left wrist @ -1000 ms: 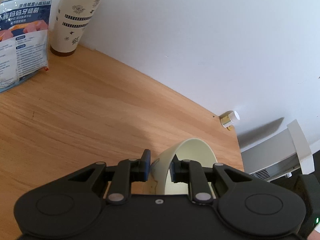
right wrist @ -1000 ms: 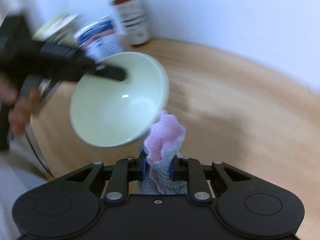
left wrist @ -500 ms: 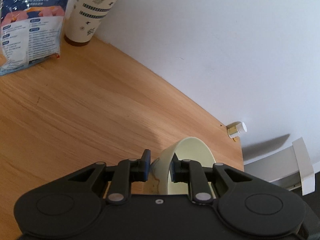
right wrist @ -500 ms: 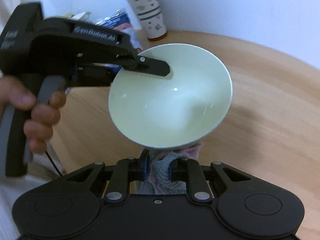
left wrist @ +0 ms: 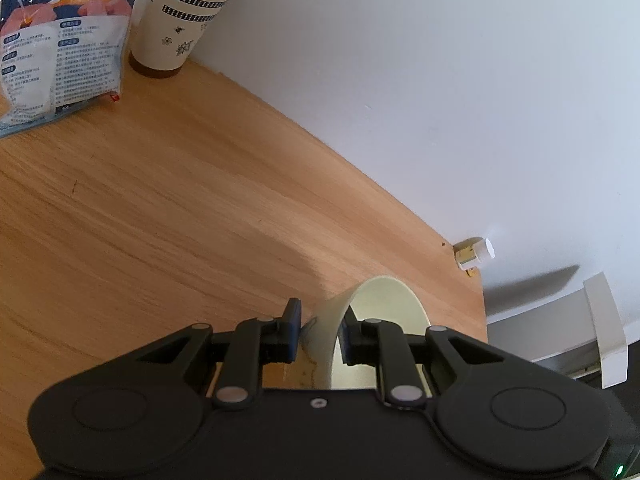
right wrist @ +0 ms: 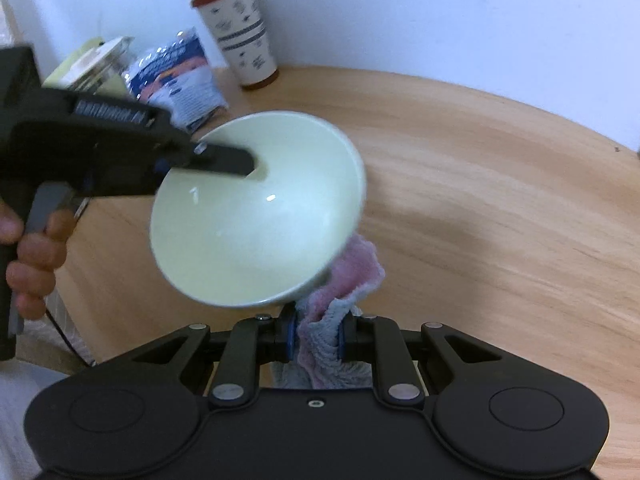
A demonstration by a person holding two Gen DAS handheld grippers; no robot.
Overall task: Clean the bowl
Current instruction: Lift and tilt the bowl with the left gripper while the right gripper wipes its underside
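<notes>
A pale green bowl (right wrist: 256,216) hangs tilted in the air above the wooden table, its inside facing the right wrist camera. My left gripper (left wrist: 319,328) is shut on the bowl's rim (left wrist: 336,320), one finger inside and one outside; from the right wrist view it (right wrist: 224,162) comes in from the left. My right gripper (right wrist: 317,340) is shut on a pink and blue cloth (right wrist: 340,292). The cloth sticks up behind the bowl's lower right edge, against its outside.
A patterned paper cup with a red lid (right wrist: 238,32) and a blue and white packet (right wrist: 176,76) stand at the back of the table (right wrist: 500,200) by the white wall. A small white-capped bottle (left wrist: 474,252) sits at the table's far corner.
The bowl has shifted left and down in the right wrist view, and more of the cloth shows past its lower right edge. The left gripper has turned a little, still holding the rim.
</notes>
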